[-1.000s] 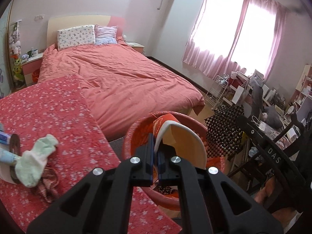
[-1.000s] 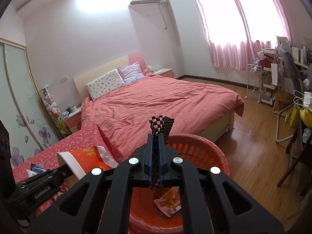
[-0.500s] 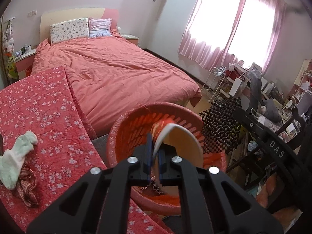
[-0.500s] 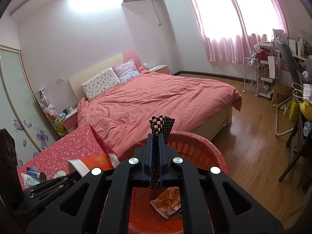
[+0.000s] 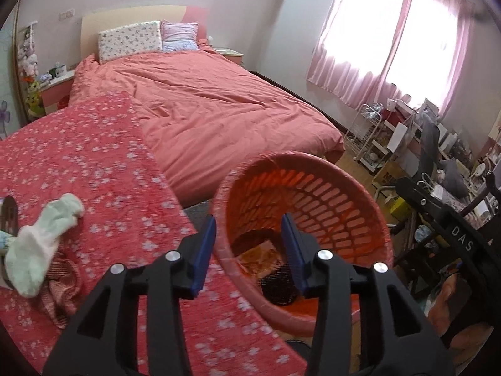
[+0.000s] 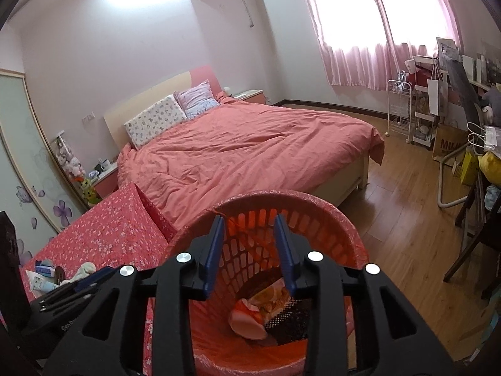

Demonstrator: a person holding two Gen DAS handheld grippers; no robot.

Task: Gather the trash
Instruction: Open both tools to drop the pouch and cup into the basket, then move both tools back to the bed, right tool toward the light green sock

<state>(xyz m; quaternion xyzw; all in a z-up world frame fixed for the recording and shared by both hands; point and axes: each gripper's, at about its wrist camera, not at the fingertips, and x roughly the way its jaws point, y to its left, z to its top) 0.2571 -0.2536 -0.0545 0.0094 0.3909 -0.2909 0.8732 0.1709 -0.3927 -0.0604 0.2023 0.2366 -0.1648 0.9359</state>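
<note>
While both our grippers hang over the basket, the bed (image 6: 250,147) fills the room behind it, its pink cover reaching toward the far wall with two pillows (image 6: 170,114) at the headboard. Nearer us lies the floral quilt (image 5: 94,163), running along the bed's near edge — its right edge comes close to the basket (image 6: 313,219), which stands on the floor between quilt and wooden boards.

Our left gripper (image 5: 249,244) has its jaws opening, with nothing between them; they straddle the basket's near rim. Our right gripper (image 6: 249,250) is opening too, equally bare, pointing down into the basket's mouth.

At the basket's bottom sits the trash: a red-and-white packet (image 6: 247,318), a yellow snack wrapper (image 6: 271,300) just beside it, and a black-and-white checked piece (image 6: 288,318) touching both.

On the quilt's left edge a pale sock (image 5: 40,244) lies on a crumpled reddish cloth (image 5: 62,285) — well apart from the basket.
</note>
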